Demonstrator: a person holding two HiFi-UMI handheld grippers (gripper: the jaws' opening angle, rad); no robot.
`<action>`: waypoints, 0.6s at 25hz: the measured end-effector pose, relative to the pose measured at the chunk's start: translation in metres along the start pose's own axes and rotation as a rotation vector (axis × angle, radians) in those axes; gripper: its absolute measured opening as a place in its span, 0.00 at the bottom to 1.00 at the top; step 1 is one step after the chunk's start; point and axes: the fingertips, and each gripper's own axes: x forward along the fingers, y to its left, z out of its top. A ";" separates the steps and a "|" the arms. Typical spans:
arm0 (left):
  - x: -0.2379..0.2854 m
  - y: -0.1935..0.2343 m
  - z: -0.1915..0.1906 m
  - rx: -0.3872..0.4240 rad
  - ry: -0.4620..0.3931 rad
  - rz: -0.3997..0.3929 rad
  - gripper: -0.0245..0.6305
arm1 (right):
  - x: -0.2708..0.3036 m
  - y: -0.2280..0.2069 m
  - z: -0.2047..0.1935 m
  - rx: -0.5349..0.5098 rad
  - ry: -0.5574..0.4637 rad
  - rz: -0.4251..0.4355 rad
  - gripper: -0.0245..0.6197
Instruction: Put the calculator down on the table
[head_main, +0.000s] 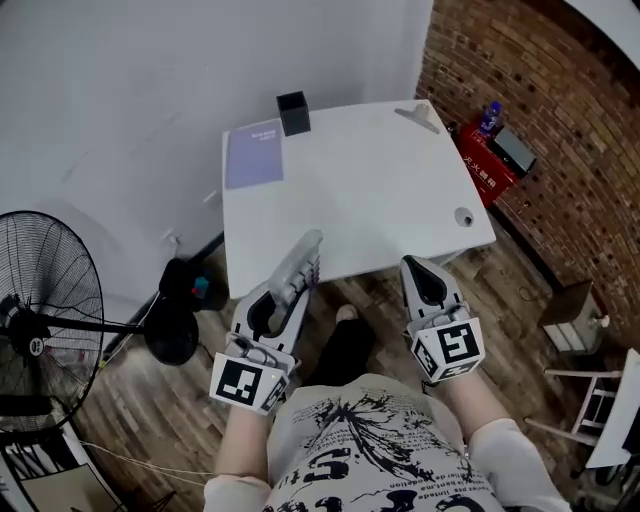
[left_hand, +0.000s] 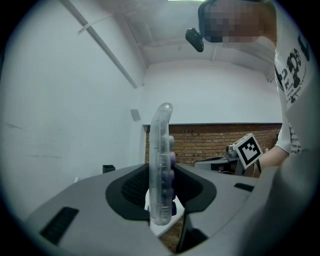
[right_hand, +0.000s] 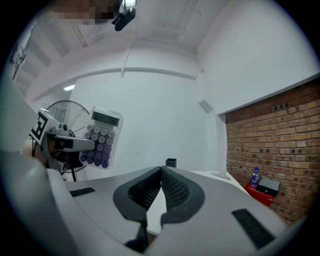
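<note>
My left gripper (head_main: 291, 285) is shut on a clear-cased calculator (head_main: 298, 268) with purple keys, held on edge just over the near edge of the white table (head_main: 390, 190). In the left gripper view the calculator (left_hand: 162, 165) stands upright between the jaws, seen edge-on. From the right gripper view its key face (right_hand: 99, 137) shows at the left, in the left gripper (right_hand: 75, 144). My right gripper (head_main: 424, 272) hovers at the table's near edge, shut with nothing in it; its tips (right_hand: 161, 172) meet.
On the table lie a pale purple booklet (head_main: 254, 153), a black pen holder (head_main: 293, 113) at the far edge and a grey wedge (head_main: 420, 118) at the far right. A standing fan (head_main: 40, 300) is on the left. A red box (head_main: 484, 168) sits by the brick wall.
</note>
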 end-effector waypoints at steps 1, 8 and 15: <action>0.014 0.007 -0.003 -0.006 0.005 0.003 0.25 | 0.011 -0.008 0.000 -0.002 0.003 0.004 0.06; 0.120 0.059 -0.029 -0.065 0.079 0.004 0.25 | 0.109 -0.067 0.000 -0.028 0.052 0.048 0.06; 0.204 0.122 -0.073 -0.131 0.168 0.012 0.25 | 0.209 -0.104 -0.024 -0.047 0.105 0.117 0.06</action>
